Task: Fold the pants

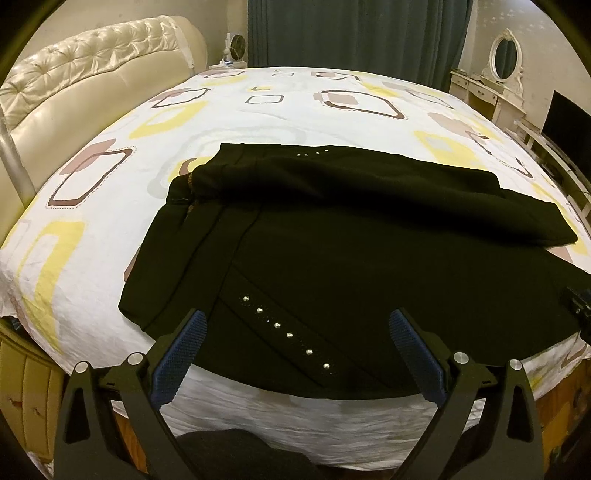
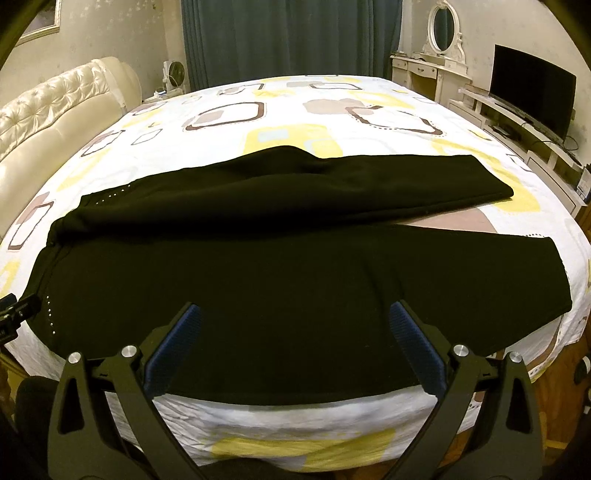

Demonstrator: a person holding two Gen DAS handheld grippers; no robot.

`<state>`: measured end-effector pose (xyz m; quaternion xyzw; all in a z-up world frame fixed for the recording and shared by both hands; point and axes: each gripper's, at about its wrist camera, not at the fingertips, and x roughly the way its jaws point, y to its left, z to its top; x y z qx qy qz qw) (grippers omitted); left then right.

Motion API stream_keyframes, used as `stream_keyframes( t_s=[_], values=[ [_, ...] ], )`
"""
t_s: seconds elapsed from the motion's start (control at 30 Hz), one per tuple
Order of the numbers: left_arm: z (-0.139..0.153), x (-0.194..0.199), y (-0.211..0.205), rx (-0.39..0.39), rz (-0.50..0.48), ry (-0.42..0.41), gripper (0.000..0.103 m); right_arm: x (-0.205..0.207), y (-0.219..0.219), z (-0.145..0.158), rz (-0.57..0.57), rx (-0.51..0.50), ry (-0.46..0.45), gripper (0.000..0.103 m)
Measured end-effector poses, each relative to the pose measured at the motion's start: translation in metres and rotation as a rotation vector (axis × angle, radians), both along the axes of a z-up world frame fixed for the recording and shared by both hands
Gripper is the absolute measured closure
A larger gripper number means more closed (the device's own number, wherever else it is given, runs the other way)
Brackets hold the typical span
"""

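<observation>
Black pants [image 1: 332,258] lie spread across the near side of the bed, waist to the left, both legs running right. A row of silver studs [image 1: 284,332] marks the near pocket. In the right wrist view the same pants [image 2: 258,288] show two legs parted at the right end. My left gripper [image 1: 298,321] hovers open over the waist area near the front edge, nothing between its blue pads [image 1: 177,363]. My right gripper [image 2: 295,314] hangs open above the near leg, also empty. Each gripper's edge shows in the other's view.
The bed carries a white sheet [image 1: 229,122] with yellow and brown squares. A cream tufted headboard [image 1: 74,81] stands at left. A dressing table with an oval mirror [image 2: 441,33] and a dark TV [image 2: 532,92] line the right wall. Teal curtains [image 2: 288,37] hang behind.
</observation>
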<state>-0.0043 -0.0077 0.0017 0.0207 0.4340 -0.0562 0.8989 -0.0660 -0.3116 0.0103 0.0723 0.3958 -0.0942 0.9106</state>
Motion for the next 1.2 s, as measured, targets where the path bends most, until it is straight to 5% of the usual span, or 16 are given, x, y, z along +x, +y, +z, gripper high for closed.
stream_keyframes(
  t_s=[1.2],
  values=[
    [0.0021,-0.0038,-0.0062,0.012,-0.017,-0.015,0.004,0.0006,0.0055,-0.0024,0.014,-0.001,0.009,0.002]
  ],
)
